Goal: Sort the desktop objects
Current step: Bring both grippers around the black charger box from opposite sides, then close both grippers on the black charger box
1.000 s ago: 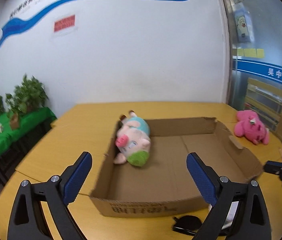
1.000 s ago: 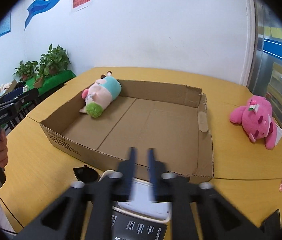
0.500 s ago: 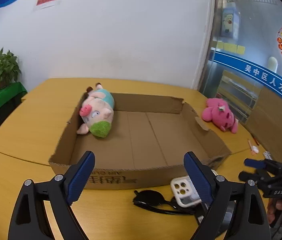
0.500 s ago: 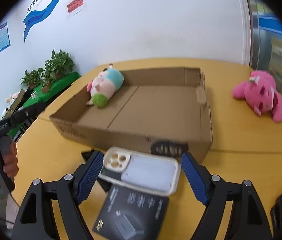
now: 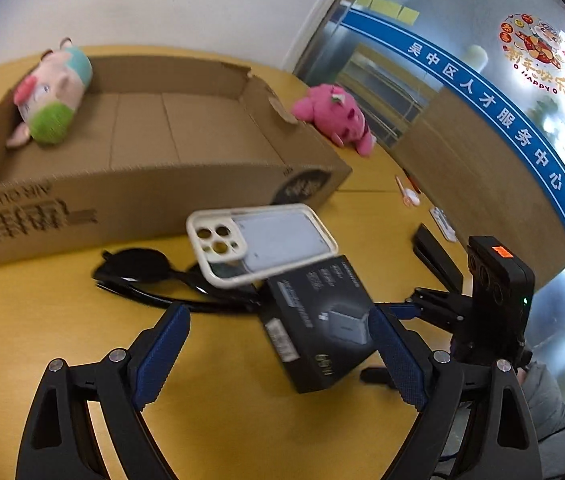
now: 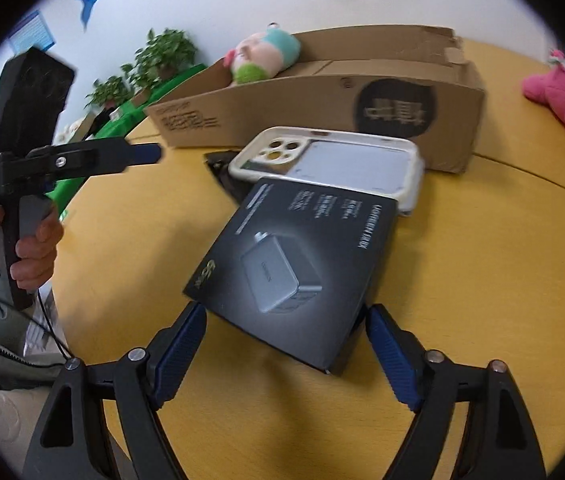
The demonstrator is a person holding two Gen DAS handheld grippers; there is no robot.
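Observation:
A black charger box [image 5: 314, 320] [image 6: 298, 268] lies on the yellow table with a cream phone case [image 5: 260, 242] [image 6: 330, 164] leaning on its far end. Black sunglasses [image 5: 150, 276] lie beside them. My left gripper [image 5: 278, 356] is open, low over the table, its fingers either side of the box's near end. My right gripper [image 6: 282, 352] is open, its fingers straddling the box's near corner from the other side. An open cardboard box [image 5: 130, 196] [image 6: 322, 104] holds a pig plush [image 5: 52, 94] [image 6: 262, 56].
A pink plush [image 5: 334, 118] [image 6: 562, 96] lies on the table right of the cardboard box. A black flat object [image 5: 436, 256] and small white items [image 5: 410, 196] lie near the table's right edge. Green plants [image 6: 162, 60] stand beyond the table.
Both grippers have dropped low and closed in on the charger box and phone case. The right gripper went from shut to open a second ago and stays open.

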